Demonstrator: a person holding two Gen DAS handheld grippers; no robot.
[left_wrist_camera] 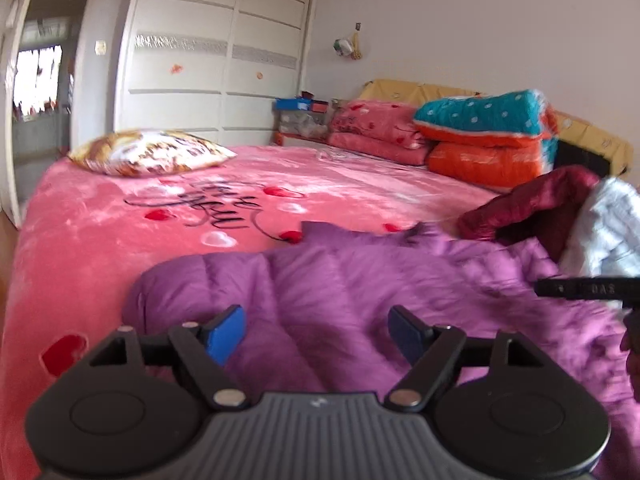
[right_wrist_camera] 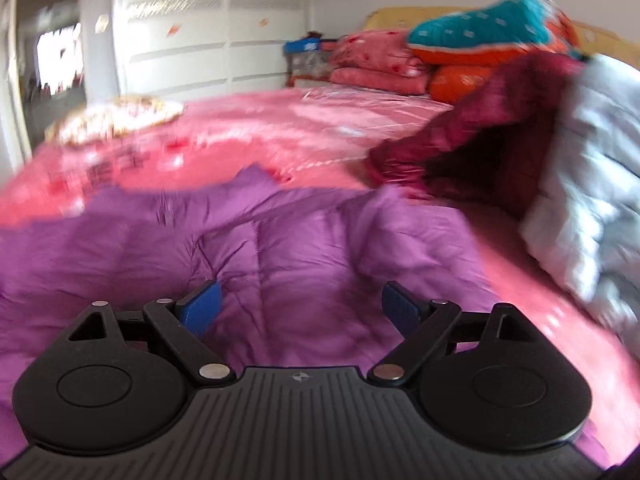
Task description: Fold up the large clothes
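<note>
A: Where is the purple jacket (left_wrist_camera: 360,272)?

B: Spread on the pink blanket (left_wrist_camera: 100,216) that covers the bed, at the near edge. It is a quilted, puffy jacket, and it lies right under both grippers.

A: And the left gripper (left_wrist_camera: 316,334)?

B: Its jaws stand wide apart with nothing between them. The blue pads (left_wrist_camera: 226,334) hang above the jacket and do not press on it.

A: The right gripper (right_wrist_camera: 300,310)?

B: The same: jaws released, wide apart, with only the purple jacket showing below the gap. The right wrist view is blurred, but the open gap is plain.

A: What else lies near the jacket?

B: Just beyond its far right corner there is a dark red garment (left_wrist_camera: 532,204), bunched up, and against that a white padded garment (left_wrist_camera: 604,228). In the right wrist view the white one stands to the right of the jacket, with the red one behind it.

A: Further back?

B: Beyond the jacket, across the blanket, a patterned pillow (left_wrist_camera: 152,152) lies on the far left. At the head of the bed, well apart from the jacket, are folded pink bedding (left_wrist_camera: 376,128) and a teal and orange stack of quilts (left_wrist_camera: 488,136). A white wardrobe (left_wrist_camera: 216,48) stands behind the pillow.
</note>
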